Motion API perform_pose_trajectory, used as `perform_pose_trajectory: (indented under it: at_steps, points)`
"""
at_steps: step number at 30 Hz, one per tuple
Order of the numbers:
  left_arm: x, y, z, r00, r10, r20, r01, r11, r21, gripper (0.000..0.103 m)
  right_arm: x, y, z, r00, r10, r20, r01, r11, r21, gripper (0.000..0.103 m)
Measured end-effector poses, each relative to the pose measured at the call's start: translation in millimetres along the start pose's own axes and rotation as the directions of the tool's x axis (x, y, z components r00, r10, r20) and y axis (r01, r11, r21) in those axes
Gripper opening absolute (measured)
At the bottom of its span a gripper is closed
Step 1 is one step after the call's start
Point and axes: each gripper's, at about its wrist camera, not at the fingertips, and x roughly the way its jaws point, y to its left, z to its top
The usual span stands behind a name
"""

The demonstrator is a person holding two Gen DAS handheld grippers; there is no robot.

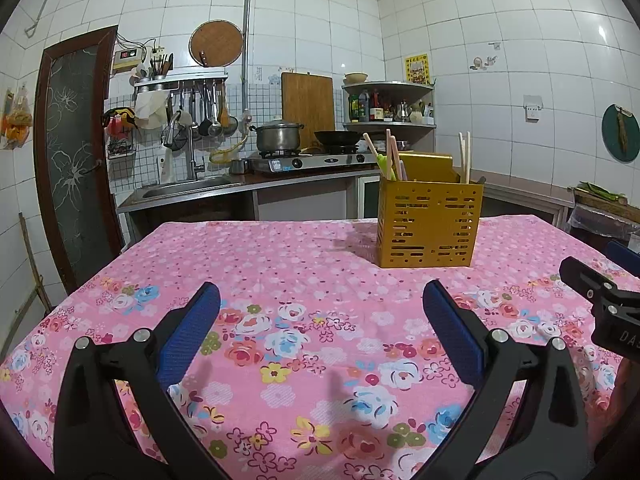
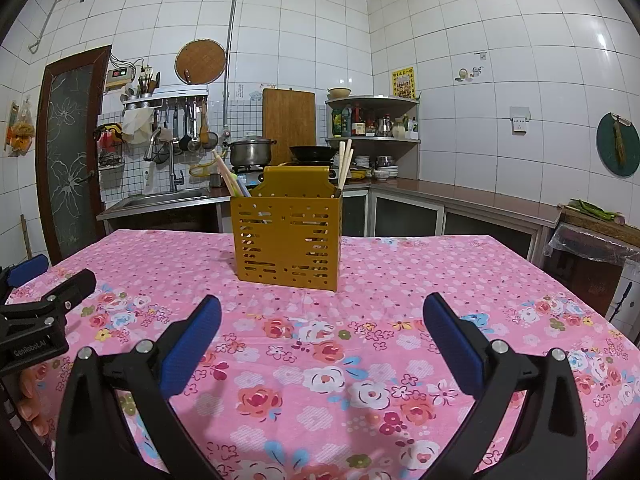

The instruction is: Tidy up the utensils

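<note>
The left gripper [image 1: 322, 304] hovers low over the near part of the table [image 1: 280, 264]. Its blue pads [image 1: 192, 332] stand wide apart and nothing lies between them. The floral tablecloth under it shows no loose utensil.

Further right and toward the far edge of the table stands the yellow perforated utensil holder [image 2: 286, 240], upright on the cloth. It sits well apart from both grippers, ahead and right of the left one, ahead and slightly left of the right one. Its left compartment holds several pale chopsticks and a green-handled utensil [image 1: 384, 164], leaning left. Its right compartment holds a small group of chopsticks [image 2: 345, 162], standing nearly upright. What lies lower inside the holder is hidden by its walls.

The right gripper [image 2: 322, 316] hovers over the near right part of the table, beside the left gripper. Its jaws are also spread fully and grip nothing.

Task status, as a judgement: all visible utensils are already in the holder and none remains on the cloth in either view. Either the sorting is complete with both grippers drawn clear, or it has not begun and the utensils await regrouping between compartments. The pictures do not settle which.
</note>
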Motion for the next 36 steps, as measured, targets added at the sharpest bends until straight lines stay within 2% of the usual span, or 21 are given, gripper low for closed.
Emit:
perform_pose_trajectory:
  at_steps: [36]
  points:
    - [-2.0,-0.9,1.2,1.000,0.001,0.006,-0.001,1.000,0.000,0.098,-0.1,0.3,0.3,1.000,0.002,0.000,-0.002,1.000,-0.002,0.099]
